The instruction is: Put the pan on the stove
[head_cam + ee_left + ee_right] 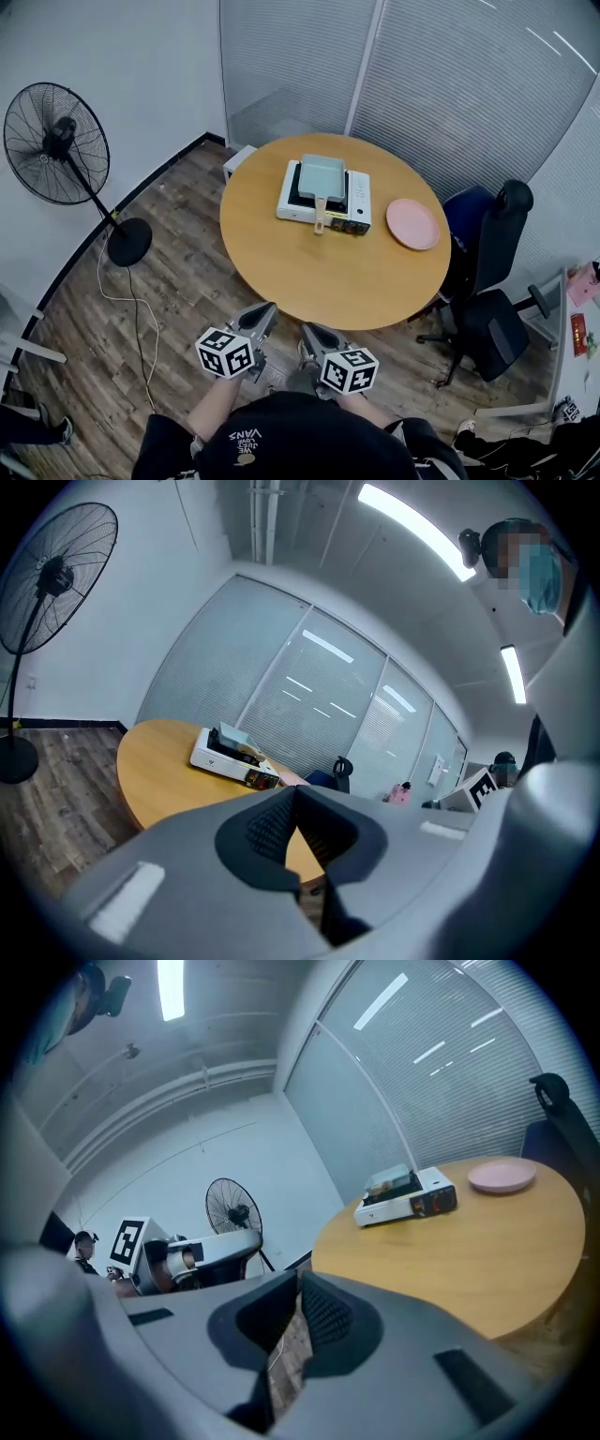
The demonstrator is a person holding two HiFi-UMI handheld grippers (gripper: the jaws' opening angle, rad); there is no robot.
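Finds the pan [322, 174] already sitting on the stove [357, 199], upper middle of the head view, on the round table [309, 272]. Holds the left gripper [270, 307] and the right gripper [306, 328] clenched on nothing at the bottom centre, well apart from the stove. Seems to leave little to spoil: might catch the handle [320, 219], reaching to the stove's front edge, on any fresh reach and drag the pan askew, or nudge the pink plate [412, 224] lying to its right.
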